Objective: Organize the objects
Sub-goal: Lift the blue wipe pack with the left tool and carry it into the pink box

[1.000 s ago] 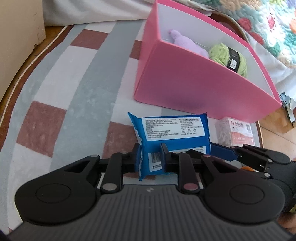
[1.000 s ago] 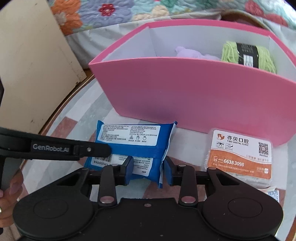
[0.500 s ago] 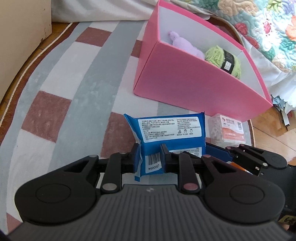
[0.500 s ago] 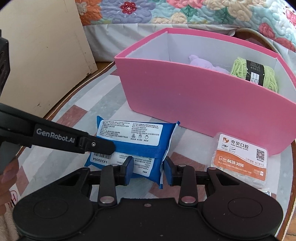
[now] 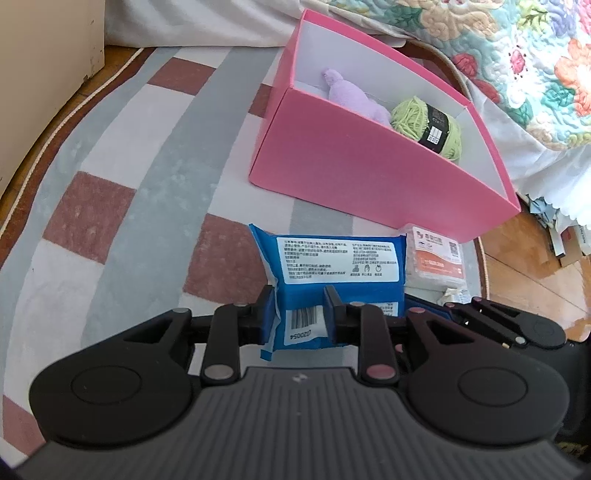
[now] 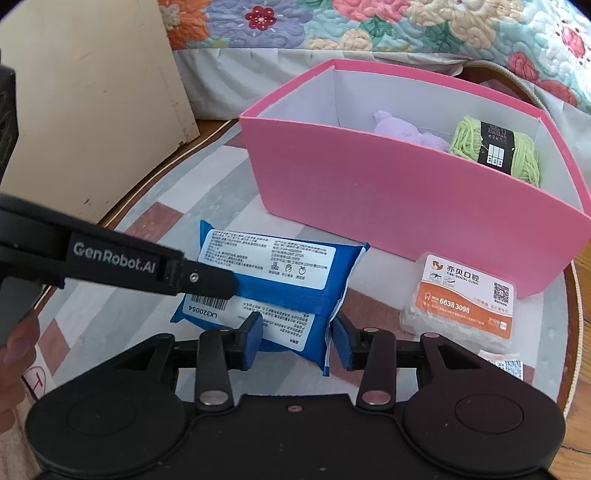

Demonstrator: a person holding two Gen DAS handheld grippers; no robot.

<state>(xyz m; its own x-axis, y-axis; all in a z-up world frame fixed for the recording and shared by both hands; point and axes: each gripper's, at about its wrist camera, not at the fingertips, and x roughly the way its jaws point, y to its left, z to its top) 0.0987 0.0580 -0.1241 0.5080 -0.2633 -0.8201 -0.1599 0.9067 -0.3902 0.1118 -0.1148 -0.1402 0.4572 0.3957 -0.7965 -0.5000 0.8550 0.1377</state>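
Observation:
A blue wipes pack [image 5: 338,266] [image 6: 295,291] with a white label lies in front of the pink box [image 5: 369,173] [image 6: 406,206]. My left gripper [image 5: 299,317] has the pack's barcode end between its pads. Its jaws are opening and the pads still touch the pack. My right gripper [image 6: 297,336] holds the other near corner. Its jaws are opening too, with the pack filling the gap. The left gripper's finger [image 6: 207,280] crosses the pack in the right wrist view. Whether the pack's far end rests on the rug I cannot tell.
Inside the box lie a green yarn ball [image 5: 410,118] [image 6: 469,140] and a purple plush toy [image 5: 351,99] [image 6: 406,133]. An orange-labelled clear packet [image 5: 436,258] [image 6: 461,302] sits right of the pack. A striped rug [image 5: 129,166], a beige cabinet [image 6: 92,110] and a quilted bed [image 6: 369,22] surround them.
Both grippers have risen and drawn back a little with the pack, so more of the box's inside shows. Both pairs of jaws stand slightly wider around the pack.

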